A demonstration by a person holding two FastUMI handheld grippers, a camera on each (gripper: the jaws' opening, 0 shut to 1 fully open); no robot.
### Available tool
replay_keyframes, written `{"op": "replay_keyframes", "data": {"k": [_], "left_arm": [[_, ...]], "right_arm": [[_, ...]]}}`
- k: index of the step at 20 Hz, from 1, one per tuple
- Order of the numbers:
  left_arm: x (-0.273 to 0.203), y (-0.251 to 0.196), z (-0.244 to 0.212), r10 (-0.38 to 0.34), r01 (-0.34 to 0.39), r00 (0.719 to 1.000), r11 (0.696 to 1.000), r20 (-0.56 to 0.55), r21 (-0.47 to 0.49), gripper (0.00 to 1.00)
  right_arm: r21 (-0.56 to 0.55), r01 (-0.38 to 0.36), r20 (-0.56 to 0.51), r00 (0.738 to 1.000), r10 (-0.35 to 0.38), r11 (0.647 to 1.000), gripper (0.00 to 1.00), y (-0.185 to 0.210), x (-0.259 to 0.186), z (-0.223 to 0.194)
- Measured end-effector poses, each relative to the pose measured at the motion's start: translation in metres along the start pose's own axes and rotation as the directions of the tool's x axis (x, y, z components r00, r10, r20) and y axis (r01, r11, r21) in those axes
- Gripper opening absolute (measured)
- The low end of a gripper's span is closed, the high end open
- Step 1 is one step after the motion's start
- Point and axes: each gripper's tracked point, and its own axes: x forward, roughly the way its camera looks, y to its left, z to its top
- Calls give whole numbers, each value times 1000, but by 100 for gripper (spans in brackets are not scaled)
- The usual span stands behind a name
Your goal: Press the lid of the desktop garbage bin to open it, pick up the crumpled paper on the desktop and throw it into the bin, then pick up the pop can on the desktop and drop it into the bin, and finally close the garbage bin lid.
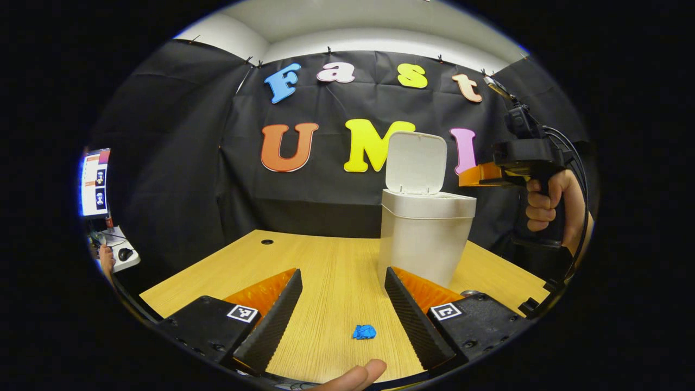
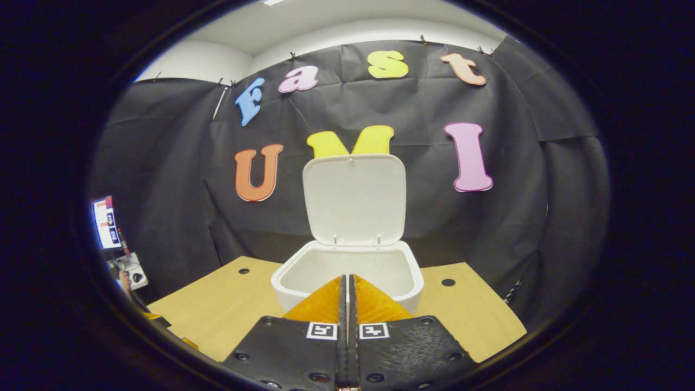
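The white bin (image 1: 423, 239) stands on the wooden table (image 1: 326, 260) with its lid (image 1: 415, 163) hinged upright. A small blue crumpled paper (image 1: 364, 332) lies on the table near me, between the fingers of my open left gripper (image 1: 343, 273) and touching neither. A silvery rim (image 1: 471, 293), perhaps the can, peeks out behind one finger. In the left gripper view, a hand (image 1: 548, 203) holds my right gripper (image 1: 461, 179) level with the lid. In the right gripper view, the right gripper (image 2: 347, 282) is shut with nothing in it, over the front rim of the open bin (image 2: 347, 271), facing the raised lid (image 2: 355, 198).
A monitor (image 1: 96, 182) and a mouse (image 1: 125, 253) sit on a side desk at far left. The table has round cable holes (image 1: 266, 241) (image 2: 448, 282). A person's fingertip (image 1: 358, 374) shows at the bottom edge. Black cloth walls close behind the bin.
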Motion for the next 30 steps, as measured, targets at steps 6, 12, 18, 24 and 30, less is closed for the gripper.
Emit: {"op": "replay_keyframes", "data": {"k": [6,12,18,24,30], "left_arm": [[16,-10,-38,-67,69,990,997,-123,19,99],[21,-24,-52,-122,126,979,992,-166,10,95],[27,-28,-105,-150,183,923,981,-354,61,91],[29,-52,-145,-215,266,848,963,-484,38,81],[47,-42,-178,-145,195,815,980,-560,30,79]], "right_arm": [[-74,-24,40,999,27,997,1,11,-45,-45],[-100,-18,113,993,29,995,41,8,-77,-75],[-98,11,148,989,4,995,95,-10,-116,-125],[-82,22,74,997,-16,996,95,-50,-155,-190],[-146,23,25,999,-19,989,98,-62,-170,-241]]}}
